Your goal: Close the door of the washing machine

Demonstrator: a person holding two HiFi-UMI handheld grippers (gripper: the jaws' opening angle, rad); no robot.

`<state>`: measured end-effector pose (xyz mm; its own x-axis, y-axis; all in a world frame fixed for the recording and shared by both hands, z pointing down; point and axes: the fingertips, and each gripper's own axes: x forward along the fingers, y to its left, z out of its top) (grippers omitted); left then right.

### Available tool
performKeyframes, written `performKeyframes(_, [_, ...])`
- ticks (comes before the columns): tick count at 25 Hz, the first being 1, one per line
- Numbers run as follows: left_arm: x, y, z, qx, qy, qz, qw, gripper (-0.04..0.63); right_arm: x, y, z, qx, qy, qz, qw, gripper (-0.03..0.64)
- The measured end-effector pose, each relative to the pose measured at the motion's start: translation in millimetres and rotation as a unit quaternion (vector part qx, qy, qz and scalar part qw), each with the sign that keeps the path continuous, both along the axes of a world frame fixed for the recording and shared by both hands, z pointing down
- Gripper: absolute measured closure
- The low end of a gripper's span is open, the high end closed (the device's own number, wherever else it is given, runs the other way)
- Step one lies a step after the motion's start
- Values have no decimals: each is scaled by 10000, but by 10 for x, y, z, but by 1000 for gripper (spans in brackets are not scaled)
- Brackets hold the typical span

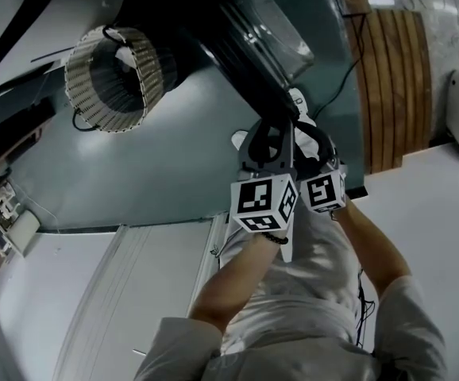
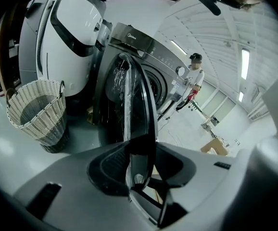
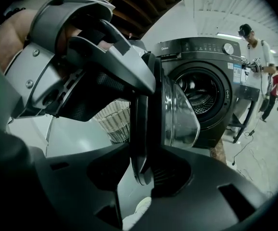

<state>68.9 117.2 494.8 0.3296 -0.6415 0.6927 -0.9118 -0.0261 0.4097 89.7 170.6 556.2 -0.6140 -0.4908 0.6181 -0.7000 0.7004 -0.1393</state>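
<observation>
One dark front-loading washing machine (image 3: 204,81) was seen on the grey floor (image 1: 134,173), its round drum mouth laid open. One bulky white appliance (image 2: 67,37) was parked just beside it. One slatted wooden panel (image 1: 392,78) was made out in the head view, off to the right. One door (image 3: 146,114) was found swung well out from the machine's front, hinged open and not yet shut. Its clear bowl (image 3: 180,114) bulged toward the drum, and its rim was presented edge-on to both tools at once. One wicker basket (image 2: 38,109) was set upright on the floor on the far side of the door, near the white appliance but apart from it. One person (image 3: 254,47) was picked out standing beside the machine. Two grippers were counted, side by side on the door's outer edge. The left gripper (image 2: 141,170) was held with its jaws spread wide, the door's dark rim standing between them and not clamped. The right gripper (image 3: 146,170) was likewise found spread wide, the same rim lodged between its jaws and lying close to the pads, with no firm pinch shown. Two marker cubes (image 1: 263,201) were carried nearest the person, one on each gripper, almost touching.
</observation>
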Motion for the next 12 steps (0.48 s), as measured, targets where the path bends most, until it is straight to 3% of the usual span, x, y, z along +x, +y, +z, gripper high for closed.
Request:
performKeyframes(4, [171,-57,-4,-165,308,208,9992,434,146,-64,14,98,84,78,9999,528])
performKeyframes(12, [470,-197,-27,-235,619,829,9944,426,453,-313,70,142,227,317,9991,531])
